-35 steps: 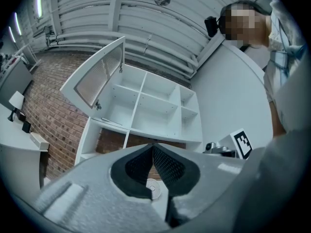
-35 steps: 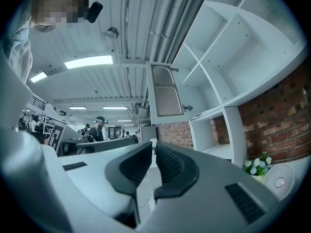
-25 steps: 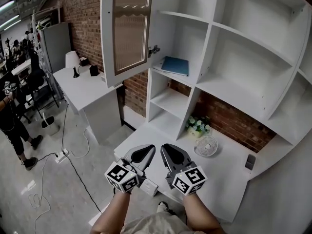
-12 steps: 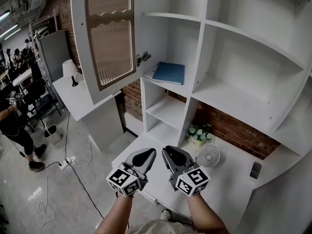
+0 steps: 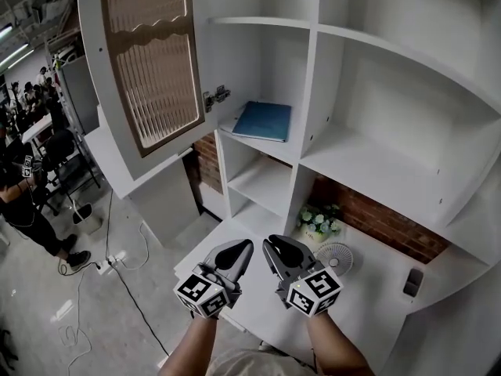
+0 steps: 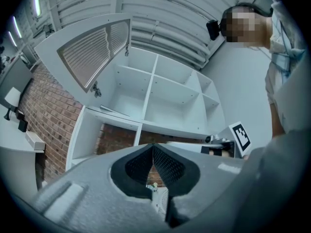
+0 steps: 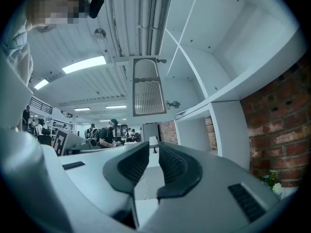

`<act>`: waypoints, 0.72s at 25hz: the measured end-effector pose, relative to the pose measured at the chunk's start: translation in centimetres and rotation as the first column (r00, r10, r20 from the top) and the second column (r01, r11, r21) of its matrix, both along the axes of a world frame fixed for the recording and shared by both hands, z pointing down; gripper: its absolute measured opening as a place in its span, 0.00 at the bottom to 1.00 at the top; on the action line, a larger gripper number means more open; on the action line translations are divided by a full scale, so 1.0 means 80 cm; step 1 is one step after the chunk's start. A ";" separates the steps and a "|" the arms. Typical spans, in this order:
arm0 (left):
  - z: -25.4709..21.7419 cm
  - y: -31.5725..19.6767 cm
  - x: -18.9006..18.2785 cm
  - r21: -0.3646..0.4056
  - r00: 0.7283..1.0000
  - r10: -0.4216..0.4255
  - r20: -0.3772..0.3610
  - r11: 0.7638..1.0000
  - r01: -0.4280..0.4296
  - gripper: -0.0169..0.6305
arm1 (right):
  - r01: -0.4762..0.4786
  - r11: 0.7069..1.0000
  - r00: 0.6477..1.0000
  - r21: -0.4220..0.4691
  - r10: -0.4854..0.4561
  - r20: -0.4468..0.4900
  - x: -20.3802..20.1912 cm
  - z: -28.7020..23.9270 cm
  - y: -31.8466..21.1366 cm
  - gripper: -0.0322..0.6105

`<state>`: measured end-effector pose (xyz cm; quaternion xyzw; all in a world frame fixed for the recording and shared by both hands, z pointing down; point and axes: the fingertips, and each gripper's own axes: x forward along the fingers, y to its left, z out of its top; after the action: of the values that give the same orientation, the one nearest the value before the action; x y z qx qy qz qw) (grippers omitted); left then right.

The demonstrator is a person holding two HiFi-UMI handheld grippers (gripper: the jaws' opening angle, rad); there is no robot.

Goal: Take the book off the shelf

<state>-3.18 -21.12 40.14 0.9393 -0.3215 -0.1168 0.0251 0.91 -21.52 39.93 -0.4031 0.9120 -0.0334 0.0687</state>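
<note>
Head view first: you held the left gripper (image 5: pixel 233 254) and the right gripper (image 5: pixel 279 254) side by side, low in front of you. They were over the near edge of the white desk (image 5: pixel 376 308), both pointing toward the shelf unit (image 5: pixel 308 92). The blue book (image 5: pixel 263 121) lay flat in the upper left compartment, just behind the open louvred door (image 5: pixel 149 61). It was above both grippers and well apart from them. On the desk beyond your grippers stood a small white fan (image 5: pixel 335 258) and, just beside it, a pot of pale flowers (image 5: pixel 318 220). A small dark object (image 5: pixel 412 282) lay near the desk's right end. A person in dark clothes (image 5: pixel 19 202) stood on the floor far to your left.

Left gripper view: your jaws were closed, the ribbed black pads (image 6: pixel 167 168) meeting at their tips with nothing caught between them. Past them you looked up at the shelf unit, where the book showed only as a thin edge in the compartment beside the door's hinge. Your right gripper showed at the right of this view.

Right gripper view: your jaws stood a little apart, with a narrow gap between the pads and nothing in it. Beyond them were the open door, a brick wall (image 7: pixel 277 125) and several people (image 7: pixel 104 132) in the distance.
</note>
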 end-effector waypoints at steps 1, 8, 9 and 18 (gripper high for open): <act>0.001 -0.002 0.001 -0.002 1.000 0.000 0.003 1.000 0.000 0.04 | 0.001 1.000 1.000 -0.002 -0.001 0.002 0.000 0.000 -0.003 0.14; -0.003 -0.028 -0.008 0.018 0.999 -0.002 0.040 1.000 0.002 0.04 | -0.006 1.000 1.000 0.004 0.006 0.003 -0.005 -0.006 -0.021 0.14; -0.006 -0.034 -0.012 0.027 0.999 -0.007 0.054 1.000 0.005 0.04 | -0.006 1.000 1.000 0.006 0.006 0.000 -0.007 -0.008 -0.024 0.14; -0.031 -0.079 -0.027 0.106 0.978 -0.043 0.202 0.994 0.022 0.04 | 0.011 0.999 0.998 0.036 -0.009 -0.058 -0.026 -0.026 -0.061 0.15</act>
<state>-5.37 -27.41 37.69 0.9411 -0.3311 -0.0365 -0.0585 -1.19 -26.37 37.86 -0.3980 0.9160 -0.0055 0.0495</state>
